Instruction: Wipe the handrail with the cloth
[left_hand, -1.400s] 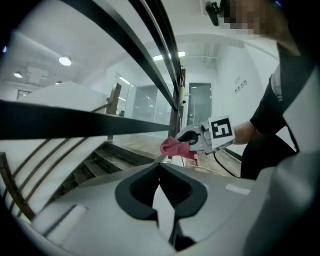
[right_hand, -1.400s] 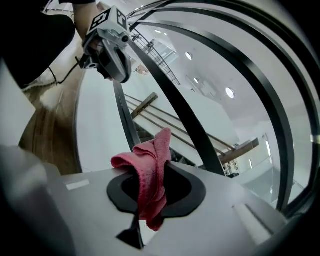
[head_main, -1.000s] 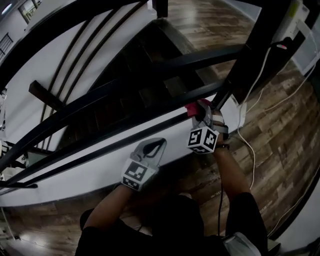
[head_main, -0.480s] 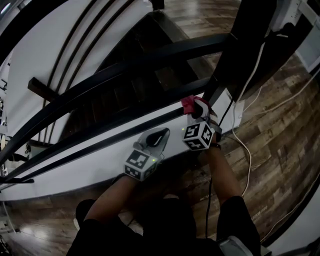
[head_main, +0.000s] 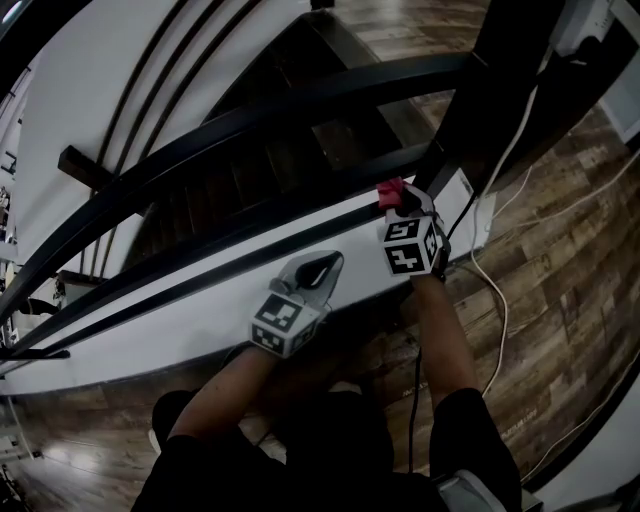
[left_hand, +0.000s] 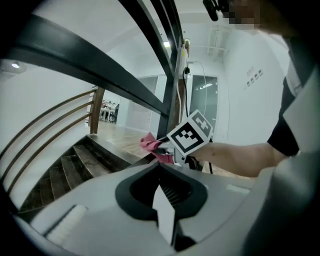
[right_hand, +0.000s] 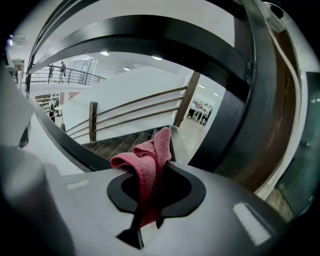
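Pink cloth (right_hand: 150, 160): bunched and pinched between the jaws of the right gripper (head_main: 400, 207); loose folds stand up past the jaw tips. In the head view it sits low beside the post, at the end of the lower bars and under the handrail (head_main: 250, 118). Whether it touches a bar cannot be made out.
Right gripper: jaws closed on the cloth, marker cube turned upward. It is held up and to the right of the left gripper (head_main: 318, 266), with a clear gap between the two.
Left gripper: jaws together with nothing between them. It is held over the white skirting, pointing towards the bars, and touches no rail.
Handrail: broad, dark and smooth. It runs on a slant from the post down to the far left and arches overhead in the right gripper view.
Lower bars (head_main: 340, 193): thinner and dark, parallel to the handrail and beneath it.
Post (head_main: 510, 70): dark, square and upright, with the rails meeting it.
Skirting (head_main: 180, 335): white band along the foot of the bars.
Stairs (left_hand: 65, 165): dark wooden treads going down beyond the bars.
Floor (head_main: 570, 280): brown wood planks.
Cable (head_main: 503, 310): white, trailing from near the post across the floor.
Forearms (head_main: 440, 330): bare, one behind each gripper.
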